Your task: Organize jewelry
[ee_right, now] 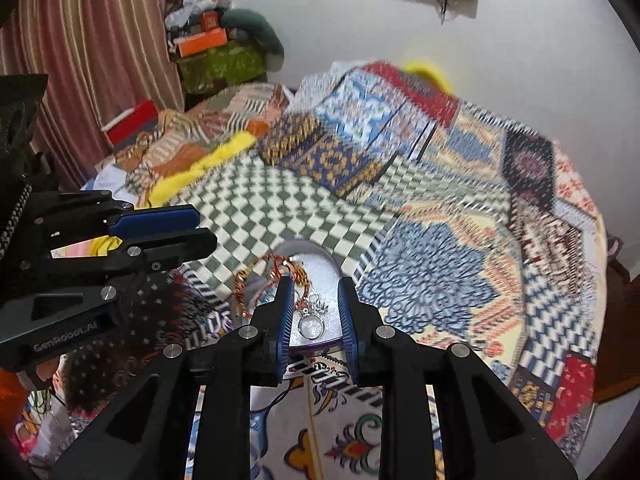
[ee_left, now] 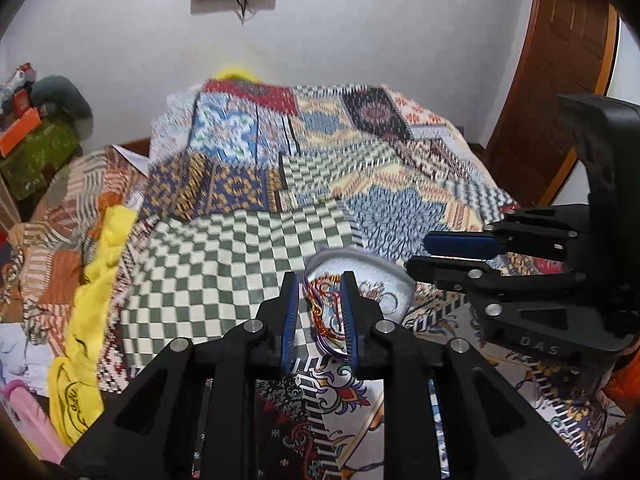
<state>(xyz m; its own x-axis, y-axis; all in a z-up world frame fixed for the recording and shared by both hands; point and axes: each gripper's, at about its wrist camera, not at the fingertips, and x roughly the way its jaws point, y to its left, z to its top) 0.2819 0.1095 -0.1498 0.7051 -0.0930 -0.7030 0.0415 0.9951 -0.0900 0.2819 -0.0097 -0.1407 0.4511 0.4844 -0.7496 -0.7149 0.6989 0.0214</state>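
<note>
Both tongs, left tongs (ee_left: 319,316) and right tongs (ee_right: 314,314), are standing slightly open and empty over the silver tray (ee_right: 320,258), where the thin red-gold chain (ee_right: 256,280) at 10 o'clock is looking light, limp and tangling, best pinched at one strand.

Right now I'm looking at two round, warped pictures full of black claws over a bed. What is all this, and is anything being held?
The claws are two hand-held grippers, one in each of a person's hands. Each carries a wide-angle camera looking along its own fingers, so one picture is from the left gripper and the other from the right gripper; each also shows the other gripper from the side. Below lies a patchwork bedspread with a silver tray on it. The tray holds a red and gold beaded necklace and a silver ring. Both grippers' jaws stand a little apart, and nothing appears to be gripped.
</note>
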